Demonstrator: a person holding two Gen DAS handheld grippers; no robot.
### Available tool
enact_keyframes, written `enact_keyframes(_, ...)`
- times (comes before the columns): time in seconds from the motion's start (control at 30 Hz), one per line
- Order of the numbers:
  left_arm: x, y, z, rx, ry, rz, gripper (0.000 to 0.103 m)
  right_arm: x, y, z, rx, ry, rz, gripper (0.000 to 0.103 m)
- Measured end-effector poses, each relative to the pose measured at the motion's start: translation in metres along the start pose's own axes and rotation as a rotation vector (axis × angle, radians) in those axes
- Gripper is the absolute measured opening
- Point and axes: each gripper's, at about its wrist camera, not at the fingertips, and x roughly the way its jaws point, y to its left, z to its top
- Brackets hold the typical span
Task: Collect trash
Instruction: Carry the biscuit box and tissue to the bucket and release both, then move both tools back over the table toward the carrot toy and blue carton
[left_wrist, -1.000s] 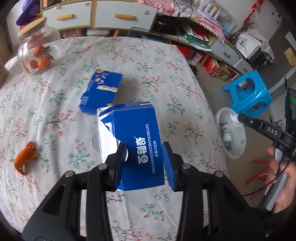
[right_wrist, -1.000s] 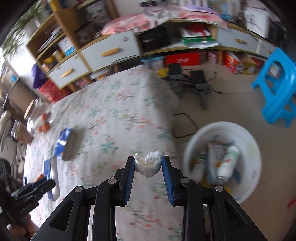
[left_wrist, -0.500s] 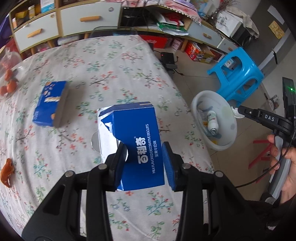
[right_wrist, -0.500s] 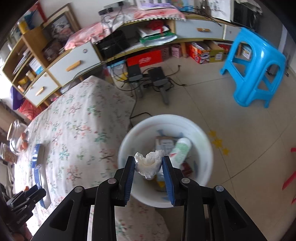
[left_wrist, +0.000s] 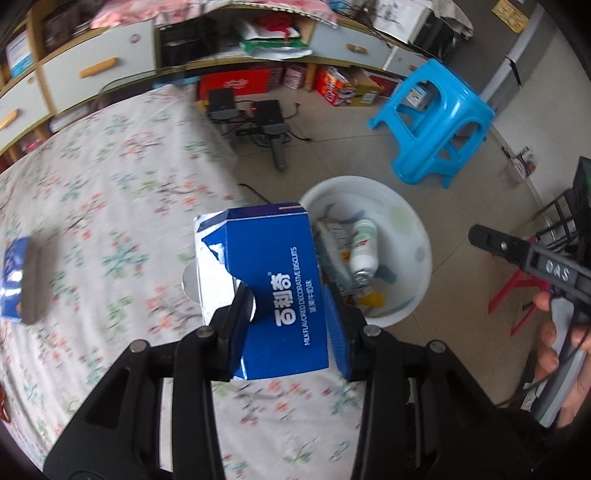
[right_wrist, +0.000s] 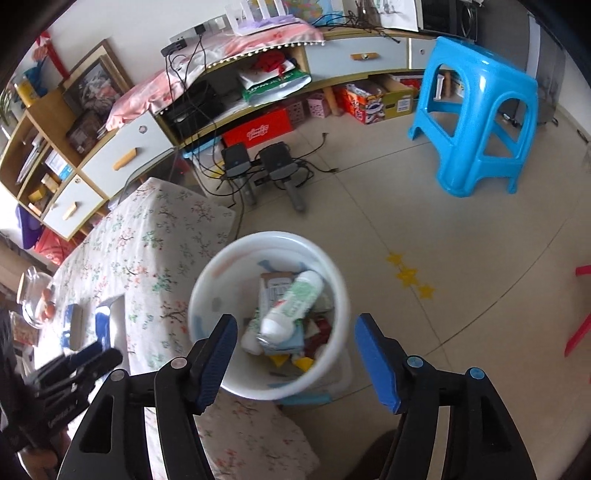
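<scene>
The left gripper (left_wrist: 288, 314) was clamped on a blue box (left_wrist: 275, 280). Its two blue pads pressed on the box's sides, and the box was up in the air. The box had white letters on it, and its far end was torn open and looked silver inside. The box hung over the edge of the table (left_wrist: 110, 192), just beside the white bucket (left_wrist: 413, 229).

The white bucket stood on the floor right next to the table. Inside the bucket lay a white bottle (left_wrist: 364, 247) with some green on it, plus some wrappers and cartons. It was hard to tell each piece of trash apart.

The right gripper (right_wrist: 295, 358) was above the bucket. Its jaws had just been opening, and they stood wide apart with nothing between them. A hand (left_wrist: 561, 354) held its handle, to the right of the bucket in the left view.

On the table, far to the left of the bucket, lay another blue box (left_wrist: 18, 280). It was blurry. The table had a white cloth with little flowers.

A blue stool (right_wrist: 480, 110) stood on the floor behind the bucket, well apart from it.
</scene>
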Motion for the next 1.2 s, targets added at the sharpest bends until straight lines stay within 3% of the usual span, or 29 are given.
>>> enact_keyframes(0.23,0.026,-0.031,0.013,0.043,0.021,-0.037,0.041,-0.010,-0.026,-0.006,0.006,-0.012,-0.038,0.070)
enact_keyframes(0.4,0.028,-0.044,0.021,0.078,-0.015,-0.092,0.041,-0.015,-0.039,-0.007,0.021,-0.018,-0.044,0.070)
enact_keyframes(0.47,0.028,-0.047,0.023,0.099,-0.020,-0.111,0.050,-0.017,-0.040,-0.008,0.026,-0.022,-0.043,0.071)
enact_keyframes(0.53,0.024,-0.047,0.025,0.094,-0.047,-0.083,0.080,-0.019,-0.041,-0.008,0.027,-0.025,-0.041,0.071)
enact_keyframes(0.57,0.021,-0.047,0.025,0.092,-0.065,-0.074,0.083,-0.019,-0.041,-0.009,0.027,-0.026,-0.041,0.071)
enact_keyframes(0.8,0.005,-0.033,0.022,0.079,-0.079,-0.014,0.084,-0.023,-0.036,-0.008,0.010,-0.036,-0.038,0.073)
enact_keyframes(1.2,-0.043,0.022,-0.005,-0.005,-0.163,0.110,0.098,-0.028,-0.001,-0.005,-0.032,-0.056,0.002,0.075)
